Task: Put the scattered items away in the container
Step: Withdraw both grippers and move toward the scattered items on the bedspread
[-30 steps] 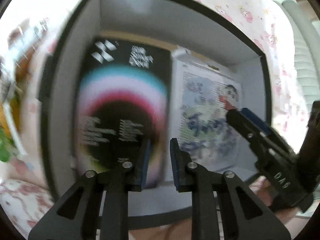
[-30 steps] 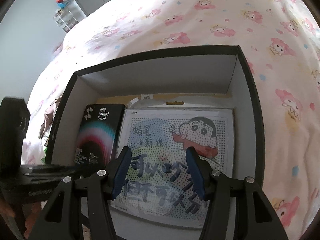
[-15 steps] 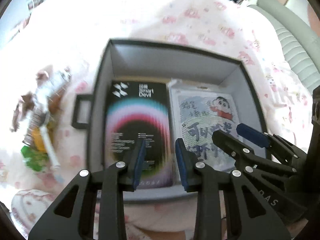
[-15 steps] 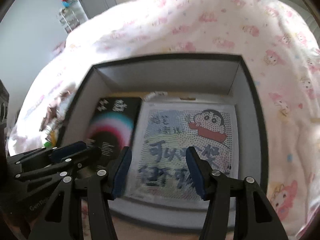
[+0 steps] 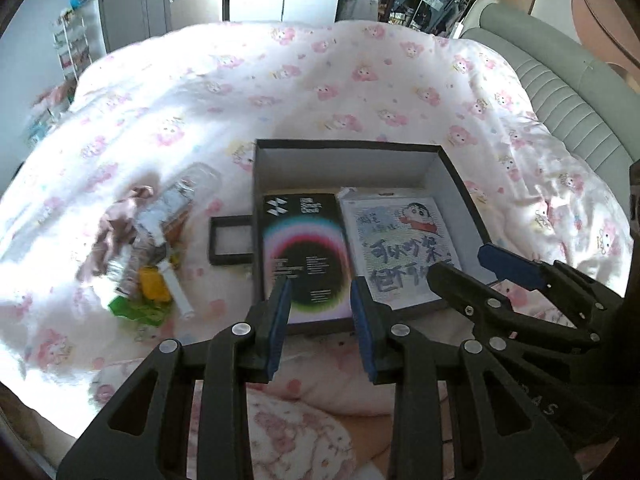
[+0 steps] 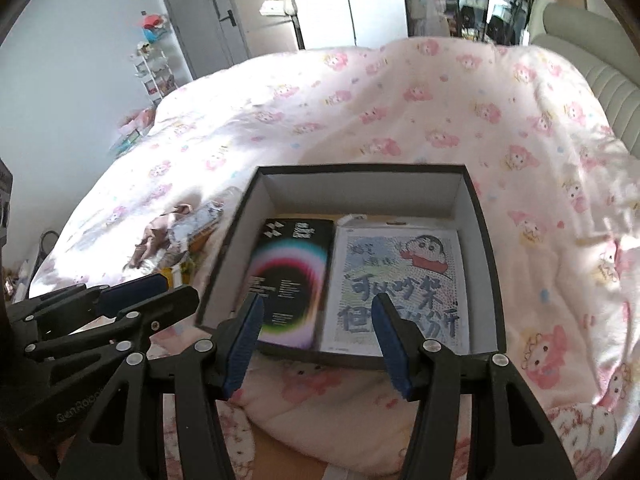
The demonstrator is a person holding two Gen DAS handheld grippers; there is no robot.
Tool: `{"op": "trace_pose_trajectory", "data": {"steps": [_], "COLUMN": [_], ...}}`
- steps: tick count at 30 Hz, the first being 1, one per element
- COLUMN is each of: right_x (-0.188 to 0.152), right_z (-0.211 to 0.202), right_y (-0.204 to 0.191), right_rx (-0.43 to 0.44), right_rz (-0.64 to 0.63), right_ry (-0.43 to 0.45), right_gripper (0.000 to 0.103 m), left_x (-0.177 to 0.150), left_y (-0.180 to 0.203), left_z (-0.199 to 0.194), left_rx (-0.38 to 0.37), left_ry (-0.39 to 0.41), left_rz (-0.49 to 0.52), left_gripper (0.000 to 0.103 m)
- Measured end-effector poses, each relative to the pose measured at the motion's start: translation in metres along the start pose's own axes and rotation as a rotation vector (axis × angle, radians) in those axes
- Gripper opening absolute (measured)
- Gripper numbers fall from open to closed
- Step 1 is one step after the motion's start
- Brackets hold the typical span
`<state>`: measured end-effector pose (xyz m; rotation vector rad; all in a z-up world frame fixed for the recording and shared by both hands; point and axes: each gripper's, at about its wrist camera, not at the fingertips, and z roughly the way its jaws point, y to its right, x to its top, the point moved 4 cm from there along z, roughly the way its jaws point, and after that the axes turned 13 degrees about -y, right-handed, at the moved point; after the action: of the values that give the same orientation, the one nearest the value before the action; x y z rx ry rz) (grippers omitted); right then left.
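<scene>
Hovering empty and parted, the left tool (image 5: 318, 312) and right tool (image 6: 318, 330) face the box (image 6: 486, 236). Clutter (image 5: 148, 248) lies beside it on the bed (image 5: 320, 80).

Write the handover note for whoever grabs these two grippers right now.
Left gripper: open, empty, at the near edge of the box.
Right gripper: open, empty, at that same near edge.
Done: black Smart Devil package and cartoon card lie flat side by side in the box.
Left: the pile on the quilt left of the box, blurred, including a pink cloth, a yellow item, a green wrapper, a white stick; also a small black tray against the box's left wall.
</scene>
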<state>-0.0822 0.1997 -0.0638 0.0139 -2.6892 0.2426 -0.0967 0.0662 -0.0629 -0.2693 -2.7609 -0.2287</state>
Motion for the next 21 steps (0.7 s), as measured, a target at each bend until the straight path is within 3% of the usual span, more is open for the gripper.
{"op": "trace_pose_trajectory", "data": {"steps": [6,15,21], "right_x": [-0.002,-0.001,0.004], "right_z": [-0.007,0.015,0.044], "right_y": [-0.031,-0.102,-0.153], "right_rx": [0.082,0.170,0.240], "right_rz": [-0.035,-0.127,-0.198], "right_ry": [0.003,-0.037,-0.085], "right_gripper": [0.053,0.053,0.053], "left_x": [-0.010,-0.038,-0.056], "left_y": [-0.024,-0.098,-0.156], "left_z": [-0.020,-0.032,-0.032], "left_rx": [-0.025,-0.009,-0.005], "left_ry": [0.030,0.028,0.030], "left_rz": [-0.026,-0.137,-0.236], "left_gripper": [0.031,0.032,0.041]}}
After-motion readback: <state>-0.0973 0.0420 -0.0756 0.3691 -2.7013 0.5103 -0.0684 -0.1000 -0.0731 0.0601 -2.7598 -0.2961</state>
